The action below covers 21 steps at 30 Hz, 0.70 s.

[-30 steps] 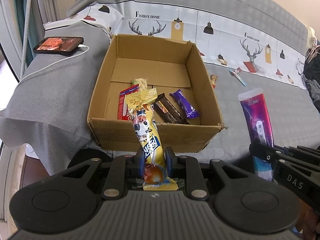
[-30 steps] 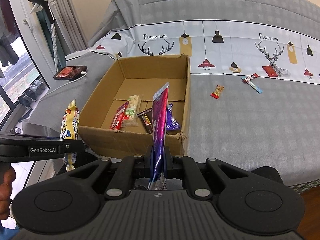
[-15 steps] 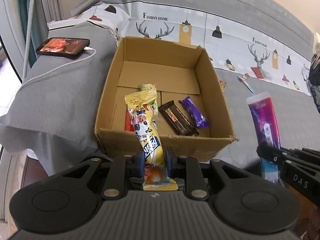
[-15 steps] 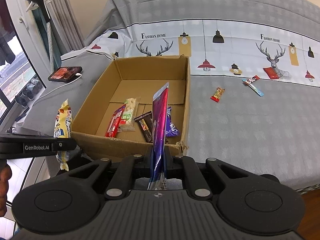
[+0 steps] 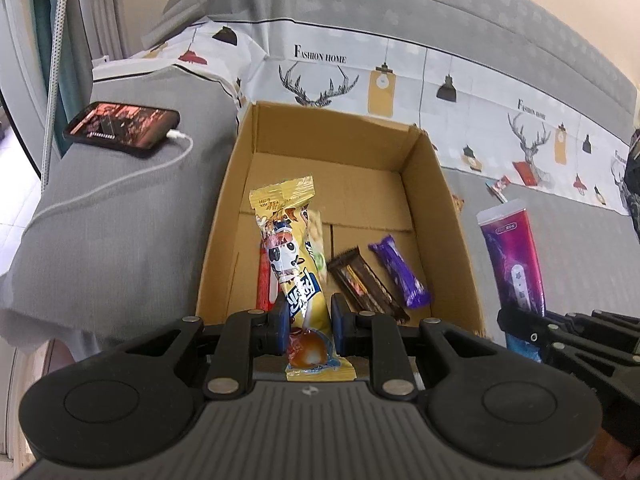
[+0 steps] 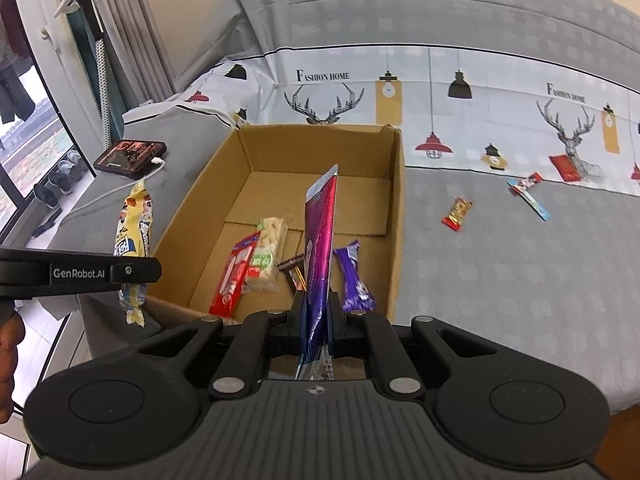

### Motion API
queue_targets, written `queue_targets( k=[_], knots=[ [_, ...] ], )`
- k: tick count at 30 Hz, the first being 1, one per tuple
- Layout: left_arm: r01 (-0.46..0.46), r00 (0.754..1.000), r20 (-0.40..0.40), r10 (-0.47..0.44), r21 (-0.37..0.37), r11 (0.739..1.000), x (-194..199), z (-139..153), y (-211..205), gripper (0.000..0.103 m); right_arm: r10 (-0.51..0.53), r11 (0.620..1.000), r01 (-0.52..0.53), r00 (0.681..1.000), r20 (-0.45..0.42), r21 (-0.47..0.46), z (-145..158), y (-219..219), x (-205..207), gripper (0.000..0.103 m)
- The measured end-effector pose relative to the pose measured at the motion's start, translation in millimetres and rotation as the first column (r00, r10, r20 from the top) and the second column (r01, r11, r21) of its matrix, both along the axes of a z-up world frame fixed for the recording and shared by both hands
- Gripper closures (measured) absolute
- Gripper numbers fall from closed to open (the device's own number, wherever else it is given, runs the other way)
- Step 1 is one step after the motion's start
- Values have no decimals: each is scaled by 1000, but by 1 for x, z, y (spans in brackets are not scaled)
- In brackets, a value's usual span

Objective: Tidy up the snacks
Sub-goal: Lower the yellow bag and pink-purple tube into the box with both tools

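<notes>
Left hand-held gripper (image 5: 306, 316) clamps yellow snack pack (image 5: 292, 264); right hand-held gripper (image 6: 318, 312) clamps magenta pouch (image 6: 319, 264).

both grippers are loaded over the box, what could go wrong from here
1. The left hand-held gripper pinches the yellow snack pack only near its bottom end; the long free part could flop outside the cardboard box.
2. The right hand-held gripper holds the tall purple pouch edge-on near the box's right wall, so it could catch on that wall.
</notes>
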State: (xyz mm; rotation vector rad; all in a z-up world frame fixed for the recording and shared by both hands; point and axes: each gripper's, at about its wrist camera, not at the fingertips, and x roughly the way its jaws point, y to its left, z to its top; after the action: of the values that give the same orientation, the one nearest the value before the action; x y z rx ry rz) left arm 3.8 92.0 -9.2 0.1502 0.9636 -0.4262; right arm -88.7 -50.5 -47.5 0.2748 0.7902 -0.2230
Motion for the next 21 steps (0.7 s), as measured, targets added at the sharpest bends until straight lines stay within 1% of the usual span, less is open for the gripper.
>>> queue_targets(
  k=[5,8,15,21],
  knots=[
    [-11,1000,6,11,-3,1000,24,-2,-5,80,10,1000,-10,1000,-1,-1,-3,-4,24,94],
    [-15,1000,-4,15,-3,1000,37,-6,-8,80,15,1000,-15,1000,-7,7,-7,-7,36,94],
    [-19,999,-31,19,8,1000,62,-21,-17,80,28,1000,-28,999,-29,7,-19,-14,64,94],
    [-17,999,-51,19,31,999,80,-39,-25,80,30,999,-30,998,-52,13,-31,-19,85,94]
  ],
)
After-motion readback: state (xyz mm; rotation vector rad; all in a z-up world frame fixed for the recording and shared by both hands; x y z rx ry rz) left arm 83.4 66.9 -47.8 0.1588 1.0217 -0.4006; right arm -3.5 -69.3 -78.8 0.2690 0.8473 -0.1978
